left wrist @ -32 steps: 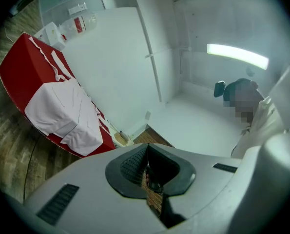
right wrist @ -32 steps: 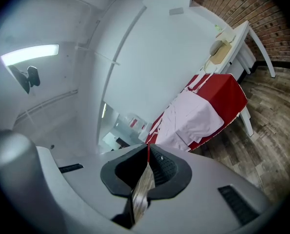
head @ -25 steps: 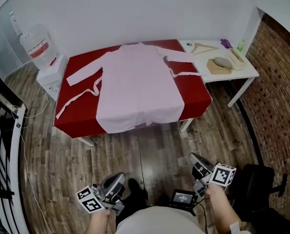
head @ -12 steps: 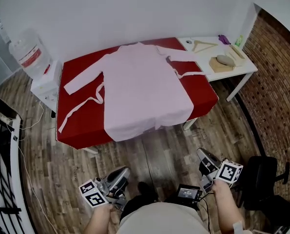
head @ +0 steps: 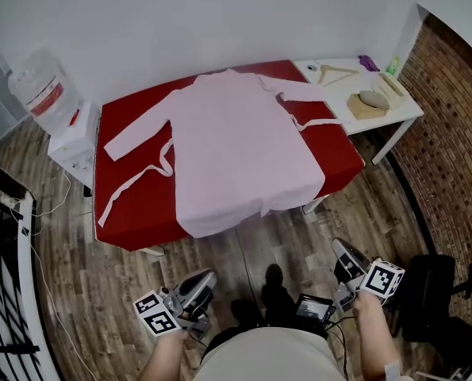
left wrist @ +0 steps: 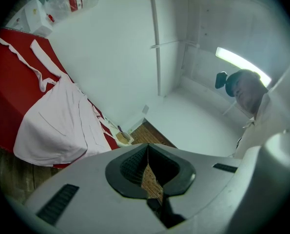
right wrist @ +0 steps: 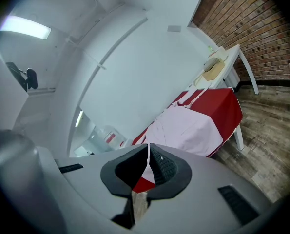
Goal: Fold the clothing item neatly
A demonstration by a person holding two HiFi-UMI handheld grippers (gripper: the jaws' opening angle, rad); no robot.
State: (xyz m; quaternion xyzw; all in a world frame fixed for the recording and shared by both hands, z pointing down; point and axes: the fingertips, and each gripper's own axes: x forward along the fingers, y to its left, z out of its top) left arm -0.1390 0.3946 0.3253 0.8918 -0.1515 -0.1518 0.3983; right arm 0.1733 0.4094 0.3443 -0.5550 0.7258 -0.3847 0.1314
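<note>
Nearest the person, at the bottom of the head view, the left gripper [head: 204, 280] sits at about 7 o'clock and the right gripper [head: 343, 248] at about 5 o'clock. Each is carried in a hand above the wooden floor [head: 85, 292], well apart from the clothing. Each gripper's own view shows its jaws pressed fully together with nothing caught between them, so both are empty. A small screen [head: 313, 309] sits between the two hands at 6 o'clock, and a black chair [head: 434, 292] stands out at 4 o'clock. Farther on, toward 12 o'clock, is the surface [head: 132, 205] draped in red. The pale pink robe [head: 236, 153] lies spread flat on it, collar toward the wall and hem hanging over the near edge. One sleeve stretches toward 10 o'clock and the other toward 1 o'clock. The robe's belt [head: 140, 177] loops off its side and trails across the red cover toward 9 o'clock, and a second strip [head: 319, 123] lies out toward 2 o'clock. Beyond the surface, a white cabinet [head: 77, 137] stands at 10 o'clock with a water bottle [head: 37, 90] behind it. A smaller white table [head: 394, 117] at 2 o'clock carries a wooden hanger [head: 335, 74] and a few small items, against the white wall [head: 220, 22].
</note>
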